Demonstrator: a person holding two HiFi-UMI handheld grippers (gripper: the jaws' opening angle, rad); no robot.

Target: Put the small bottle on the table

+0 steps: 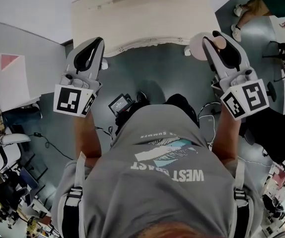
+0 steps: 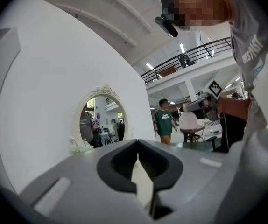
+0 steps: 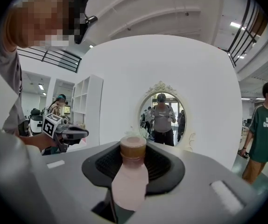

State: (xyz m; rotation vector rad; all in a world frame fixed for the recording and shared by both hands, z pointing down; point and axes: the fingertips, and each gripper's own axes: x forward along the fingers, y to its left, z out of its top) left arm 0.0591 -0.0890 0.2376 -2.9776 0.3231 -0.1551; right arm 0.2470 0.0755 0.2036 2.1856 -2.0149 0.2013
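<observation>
Just short of the white table's (image 1: 142, 26) curved edge, the right gripper (image 1: 215, 42) is clamped on the small bottle (image 3: 129, 183), pale pink with a brown cap, the cap showing between the dark pads. The bottle (image 1: 198, 46) hangs beside the table's near corner, over the grey floor and not on the tabletop. The left gripper (image 1: 98, 43) is level beside it, its jaws pressed together around nothing, facing an oval mirror (image 2: 101, 121).

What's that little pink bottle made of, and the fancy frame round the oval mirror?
The small pale pink bottle looks like smooth matte plastic, opaque and rounded; its brown cap has a slight sheen, probably plastic. The cream ornate frame of the oval mirror shows carved scrollwork under matte paint; painted wood or moulded resin, I cannot tell which.
</observation>
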